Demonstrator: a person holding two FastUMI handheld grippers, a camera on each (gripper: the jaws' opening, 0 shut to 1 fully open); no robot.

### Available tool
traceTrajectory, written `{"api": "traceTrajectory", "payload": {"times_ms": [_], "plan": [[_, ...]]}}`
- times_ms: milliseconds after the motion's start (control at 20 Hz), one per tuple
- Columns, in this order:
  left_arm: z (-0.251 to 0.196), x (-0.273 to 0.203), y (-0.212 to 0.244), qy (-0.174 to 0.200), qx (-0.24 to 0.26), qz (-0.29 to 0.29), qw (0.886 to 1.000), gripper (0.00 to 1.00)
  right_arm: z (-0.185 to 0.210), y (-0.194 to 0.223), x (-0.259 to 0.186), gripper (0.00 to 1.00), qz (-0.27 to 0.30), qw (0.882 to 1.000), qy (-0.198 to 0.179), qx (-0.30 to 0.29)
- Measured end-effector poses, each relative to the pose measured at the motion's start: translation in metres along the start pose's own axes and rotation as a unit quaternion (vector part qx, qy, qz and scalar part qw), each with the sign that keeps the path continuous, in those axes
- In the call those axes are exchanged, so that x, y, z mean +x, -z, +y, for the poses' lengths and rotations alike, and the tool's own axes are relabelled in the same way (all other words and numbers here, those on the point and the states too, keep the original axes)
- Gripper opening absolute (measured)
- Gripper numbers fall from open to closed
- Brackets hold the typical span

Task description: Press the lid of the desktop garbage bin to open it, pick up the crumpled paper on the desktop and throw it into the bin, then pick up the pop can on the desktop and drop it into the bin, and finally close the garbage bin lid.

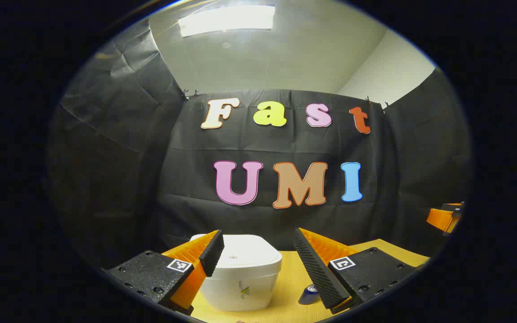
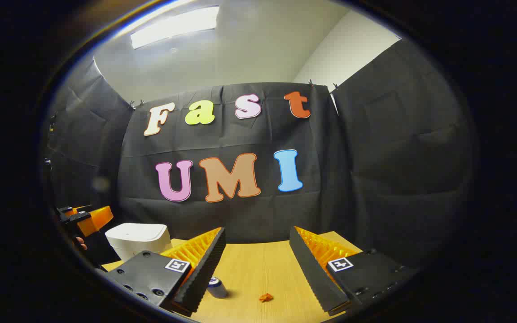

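Your left hand-held gripper [image 1: 258, 262] hangs above the surface [image 1: 292, 278] with its fingers spread wide and nothing between them. The garbage bin [image 1: 240, 278] stands just ahead of it, behind its left finger, which covers part of the bin's near corner; the lid [image 1: 245, 253] lies flat and shut on top. The pop can [image 1: 308, 295] lies on the wood below, close to the inner edge of the right finger.

Your right hand-held gripper [image 2: 256, 264] is likewise parted and empty, held over the surface. In the right gripper view, the pop can [image 2: 217, 287] lies just beside its left finger, and the crumpled paper [image 2: 265, 297], a small orange scrap, rests on the wood between the two fingers, nearer you than the can. The garbage bin [image 2: 138, 240] sits well off to the left of this gripper, with your other gripper [image 2: 89, 220] beside it at the view's left edge.
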State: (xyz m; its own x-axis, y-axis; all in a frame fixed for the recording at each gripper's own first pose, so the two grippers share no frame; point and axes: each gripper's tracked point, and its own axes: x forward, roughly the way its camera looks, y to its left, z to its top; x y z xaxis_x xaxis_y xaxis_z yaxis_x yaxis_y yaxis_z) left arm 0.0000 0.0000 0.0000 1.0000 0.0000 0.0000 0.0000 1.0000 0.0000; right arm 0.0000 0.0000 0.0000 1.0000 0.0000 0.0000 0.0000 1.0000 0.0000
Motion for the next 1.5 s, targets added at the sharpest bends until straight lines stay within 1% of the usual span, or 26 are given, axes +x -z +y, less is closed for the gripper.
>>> {"api": "traceTrajectory", "payload": {"times_ms": [150, 200, 300, 350, 400, 500, 550, 600, 650, 750, 800, 850, 1000, 1100, 1200, 1350, 1500], "plan": [[0.002, 0.005, 0.015, -0.007, 0.006, 0.014, 1.000, 0.96, -0.002, 0.014, 0.006, 0.95, 0.018, 1.000, 0.001, 0.001], [0.004, 0.008, 0.022, -0.012, 0.010, 0.019, 1.000, 0.99, -0.004, 0.020, 0.006, 0.95, 0.025, 1.000, 0.002, 0.002], [0.009, 0.010, 0.046, -0.022, 0.024, 0.036, 0.999, 0.99, -0.007, 0.029, 0.009, 0.96, 0.037, 0.999, 0.002, 0.011], [0.011, 0.010, 0.063, -0.026, 0.036, 0.051, 0.998, 0.95, -0.007, 0.032, 0.010, 0.95, 0.041, 0.999, 0.000, 0.017], [0.015, 0.009, 0.078, -0.030, 0.050, 0.066, 0.996, 0.99, -0.007, 0.034, 0.010, 0.95, 0.043, 0.999, -0.002, 0.021], [0.023, 0.007, 0.100, -0.038, 0.070, 0.087, 0.993, 0.95, -0.008, 0.036, 0.015, 0.95, 0.045, 0.999, -0.003, 0.022], [0.026, 0.006, 0.109, -0.042, 0.075, 0.095, 0.992, 0.96, -0.010, 0.037, 0.018, 0.95, 0.044, 0.999, -0.004, 0.022], [0.027, 0.008, 0.116, -0.043, 0.078, 0.099, 0.991, 0.99, -0.010, 0.038, 0.020, 0.95, 0.044, 0.999, -0.006, 0.025], [0.027, 0.008, 0.122, -0.043, 0.081, 0.108, 0.990, 0.96, -0.010, 0.037, 0.024, 0.95, 0.044, 0.999, -0.009, 0.031], [0.028, 0.010, 0.129, -0.046, 0.089, 0.123, 0.987, 0.95, -0.011, 0.034, 0.029, 0.95, 0.039, 0.998, -0.012, 0.039], [0.028, 0.011, 0.121, -0.047, 0.089, 0.116, 0.988, 0.99, -0.013, 0.032, 0.031, 0.95, 0.036, 0.999, -0.011, 0.037], [0.026, 0.010, 0.108, -0.047, 0.085, 0.104, 0.990, 0.94, -0.014, 0.032, 0.033, 0.95, 0.036, 0.999, -0.010, 0.033], [0.017, 0.014, 0.072, -0.042, 0.064, 0.075, 0.994, 0.94, -0.013, 0.033, 0.031, 0.96, 0.038, 0.999, -0.019, 0.028], [0.012, 0.011, 0.053, -0.038, 0.039, 0.060, 0.997, 0.93, -0.011, 0.033, 0.028, 0.96, 0.035, 0.999, -0.024, 0.024], [0.008, 0.007, 0.042, -0.034, 0.025, 0.051, 0.998, 0.93, -0.010, 0.034, 0.025, 0.95, 0.034, 0.999, -0.025, 0.018], [0.009, 0.004, 0.032, -0.036, 0.033, 0.038, 0.998, 0.93, -0.006, 0.040, 0.024, 0.95, 0.044, 0.998, -0.030, 0.018], [0.004, 0.003, 0.031, -0.030, 0.030, 0.037, 0.998, 0.93, -0.005, 0.040, 0.024, 0.96, 0.047, 0.998, -0.032, 0.019]]}}
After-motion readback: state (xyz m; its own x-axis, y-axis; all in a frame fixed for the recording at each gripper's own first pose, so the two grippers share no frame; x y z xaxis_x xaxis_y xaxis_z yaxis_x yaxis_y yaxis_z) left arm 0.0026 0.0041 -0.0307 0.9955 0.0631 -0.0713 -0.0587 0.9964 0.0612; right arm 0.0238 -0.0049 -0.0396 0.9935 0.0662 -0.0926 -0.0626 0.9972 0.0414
